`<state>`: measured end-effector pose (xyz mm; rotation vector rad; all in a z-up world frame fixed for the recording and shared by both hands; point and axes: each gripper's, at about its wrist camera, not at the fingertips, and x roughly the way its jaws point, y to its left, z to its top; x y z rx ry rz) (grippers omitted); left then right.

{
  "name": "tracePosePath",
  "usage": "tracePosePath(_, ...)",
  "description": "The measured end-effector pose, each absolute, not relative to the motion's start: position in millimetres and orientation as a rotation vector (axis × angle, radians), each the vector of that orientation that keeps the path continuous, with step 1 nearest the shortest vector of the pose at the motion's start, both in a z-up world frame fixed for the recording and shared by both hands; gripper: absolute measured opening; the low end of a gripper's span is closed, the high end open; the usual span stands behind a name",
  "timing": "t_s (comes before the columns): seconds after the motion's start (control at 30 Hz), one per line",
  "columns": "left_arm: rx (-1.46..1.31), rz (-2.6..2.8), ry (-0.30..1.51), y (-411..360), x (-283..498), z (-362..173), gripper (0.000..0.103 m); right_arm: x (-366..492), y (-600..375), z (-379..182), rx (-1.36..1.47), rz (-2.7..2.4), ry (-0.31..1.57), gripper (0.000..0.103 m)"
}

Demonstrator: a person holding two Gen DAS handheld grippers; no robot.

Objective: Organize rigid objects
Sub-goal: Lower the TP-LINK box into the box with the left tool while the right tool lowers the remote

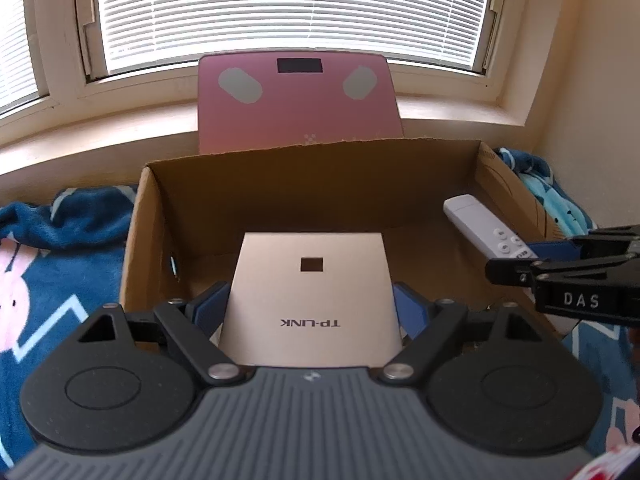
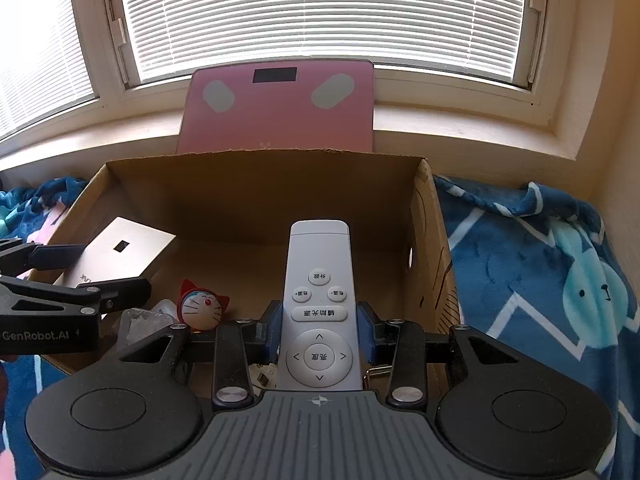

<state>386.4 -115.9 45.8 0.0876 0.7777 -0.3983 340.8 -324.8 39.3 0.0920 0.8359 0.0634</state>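
A pink glass bathroom scale (image 1: 298, 104) leans upright on the cream windowsill (image 1: 80, 148), white slatted blinds (image 1: 288, 12) glowing behind. A blue cartoon-print fleece blanket (image 2: 532, 264) sprawls underneath everything.

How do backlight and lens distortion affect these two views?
Left wrist view: the window blinds blow out white, the cardboard box interior stays dim, and the sill bows. Right wrist view: same backlight, yet the white remote buttons stay legible.

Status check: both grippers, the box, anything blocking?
Left gripper shut on TP-Link box. Right gripper shut on white remote. Both over cardboard box. Doraemon toy inside.
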Motion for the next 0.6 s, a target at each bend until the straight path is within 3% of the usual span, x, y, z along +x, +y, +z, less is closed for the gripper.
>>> tracePosePath(0.6,0.115,-0.376,0.742,-111.8,379.4,56.3,0.084,342.3,-320.1,38.5,0.101,0.062,0.834,0.035)
